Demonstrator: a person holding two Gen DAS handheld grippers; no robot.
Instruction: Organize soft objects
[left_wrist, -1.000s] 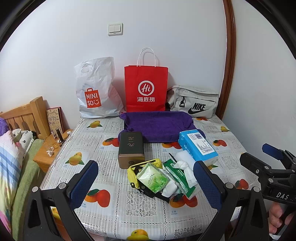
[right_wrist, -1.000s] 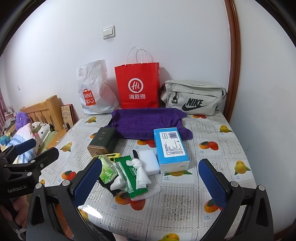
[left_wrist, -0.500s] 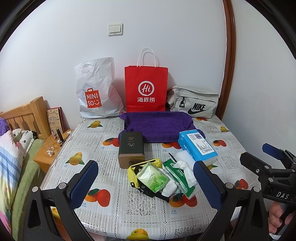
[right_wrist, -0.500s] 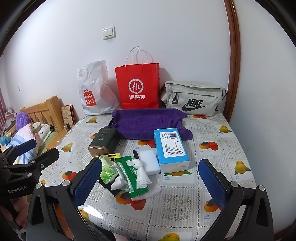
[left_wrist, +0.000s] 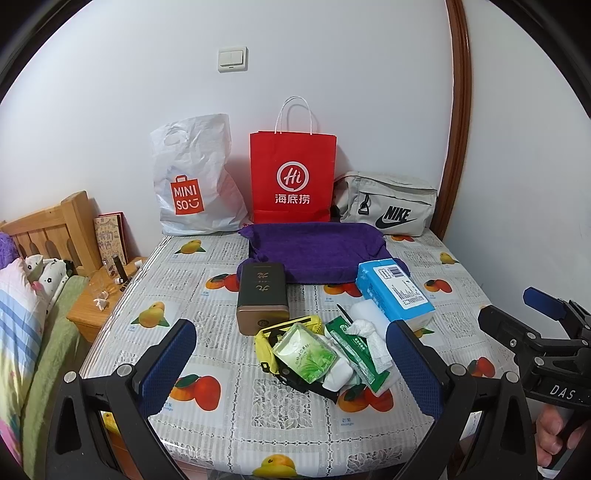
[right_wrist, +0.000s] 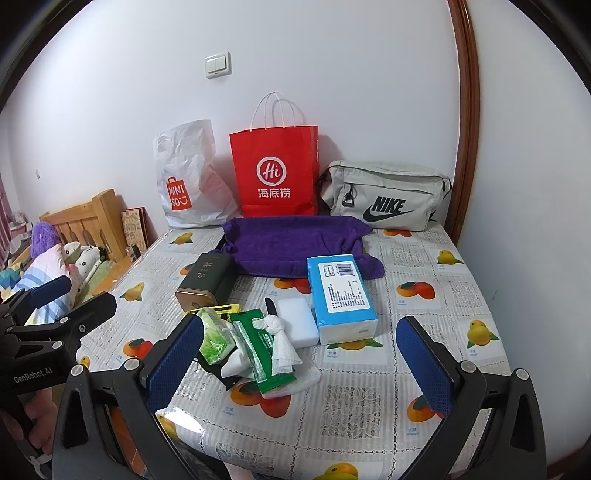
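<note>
Both jaws spread wide and empty, left gripper (left_wrist: 288, 363) and right gripper (right_wrist: 299, 360) poised short of the heaped tissue packs (left_wrist: 332, 356) on the fruit-print tablecloth (right_wrist: 369, 398); nothing grasped yet, first pick pending, likely the green pack (left_wrist: 304, 354).

A light switch (left_wrist: 232, 59) on the wall, wooden headboard (left_wrist: 48, 230) and nightstand (left_wrist: 98, 304) at left.

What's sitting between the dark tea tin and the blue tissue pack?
Only bare tablecloth separates the tea tin from the tissue pack, with the purple towel's front edge just behind. The left wrist view shows it.
</note>
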